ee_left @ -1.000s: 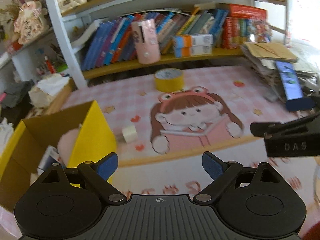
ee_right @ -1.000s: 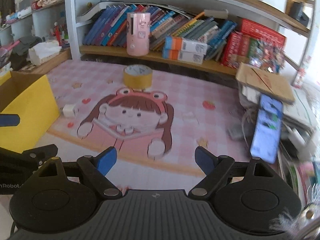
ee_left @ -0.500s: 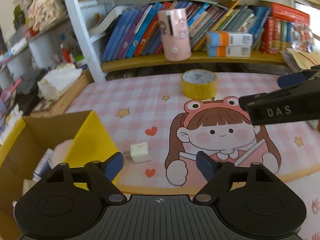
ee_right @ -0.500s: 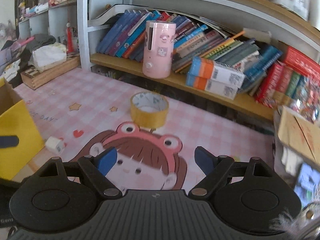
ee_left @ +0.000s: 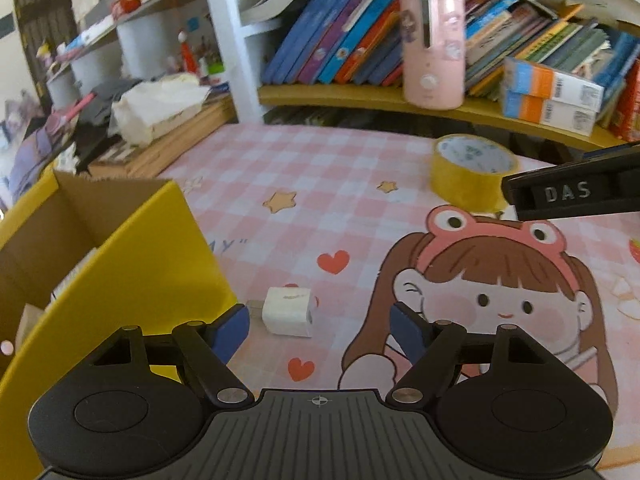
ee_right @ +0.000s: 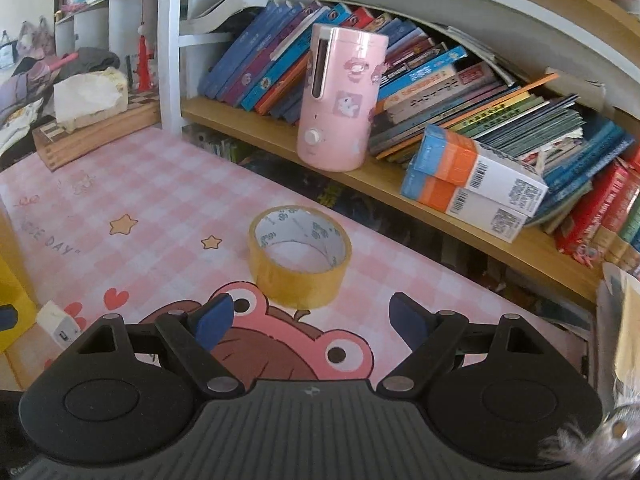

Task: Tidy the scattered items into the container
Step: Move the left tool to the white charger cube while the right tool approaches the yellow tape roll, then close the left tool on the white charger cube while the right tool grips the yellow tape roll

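Both tongs gape empty, left tongs (ee_left: pixel 320 326) nearing the small white plastic charger cube (ee_left: pixel 287 311) beside the yellow cardboard box (ee_left: pixel 152 264), right tongs (ee_right: pixel 310 320) facing the yellow tape roll (ee_right: pixel 300 256) beyond that box: straddle squarely before squeezing.

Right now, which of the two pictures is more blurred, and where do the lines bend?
Left wrist view: softer, motion blur on the pink canister and books. Right wrist view: sharp, tape roll crisp. Both: fisheye curves the shelf board; corners go dark.
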A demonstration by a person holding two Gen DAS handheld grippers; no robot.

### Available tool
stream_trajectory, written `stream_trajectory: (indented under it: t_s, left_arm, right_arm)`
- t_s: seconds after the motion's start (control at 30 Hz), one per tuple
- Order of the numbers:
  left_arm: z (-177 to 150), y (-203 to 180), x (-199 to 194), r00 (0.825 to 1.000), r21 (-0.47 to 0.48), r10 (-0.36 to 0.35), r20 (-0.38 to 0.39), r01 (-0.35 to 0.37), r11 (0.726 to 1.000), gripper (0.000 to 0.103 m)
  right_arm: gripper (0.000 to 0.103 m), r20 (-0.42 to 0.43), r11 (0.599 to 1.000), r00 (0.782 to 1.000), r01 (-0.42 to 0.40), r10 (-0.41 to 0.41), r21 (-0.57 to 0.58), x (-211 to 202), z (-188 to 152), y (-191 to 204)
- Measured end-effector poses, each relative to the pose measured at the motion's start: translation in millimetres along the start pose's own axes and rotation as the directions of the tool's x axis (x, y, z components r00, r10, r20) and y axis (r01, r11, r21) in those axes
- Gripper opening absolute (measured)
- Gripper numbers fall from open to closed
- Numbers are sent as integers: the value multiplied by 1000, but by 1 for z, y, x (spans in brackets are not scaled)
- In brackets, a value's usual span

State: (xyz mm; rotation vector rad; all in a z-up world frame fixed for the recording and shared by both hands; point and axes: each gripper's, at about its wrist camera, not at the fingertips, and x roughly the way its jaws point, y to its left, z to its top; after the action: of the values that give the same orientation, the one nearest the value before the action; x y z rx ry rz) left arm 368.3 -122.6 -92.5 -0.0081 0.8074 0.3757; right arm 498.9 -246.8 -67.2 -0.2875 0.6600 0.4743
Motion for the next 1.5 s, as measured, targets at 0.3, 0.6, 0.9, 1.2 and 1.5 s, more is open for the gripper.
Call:
stream_trajectory:
  t_s: [0.3, 0.6, 0.9, 1.2, 1.5]
  left_arm:
    - [2, 1, 17, 999, -22, 26, -22, -26, 999, 78]
    - [4, 1, 23, 998, -66, 59, -5, -59, 996, 68]
    - [5, 2, 29, 998, -84, 57, -15, -58, 995, 60]
    - [4, -5, 30, 999, -51, -5, -33, 3, 999, 38]
    - [7, -7, 37, 999, -22, 34, -30, -35, 999, 72]
  right_arm:
    - [85, -21, 999, 999, -35, 35, -5, 29, 4, -1]
    - [91, -37, 999, 998, -43, 42, -27, 65, 15, 3]
    - [97, -50, 1000, 999, -22, 21, -19, 97, 17, 3]
    - [97, -43, 1000, 999, -22, 21, -8, 103, 19, 1]
    - [97, -43, 1000, 999, -25, 24, -17, 109, 21, 8]
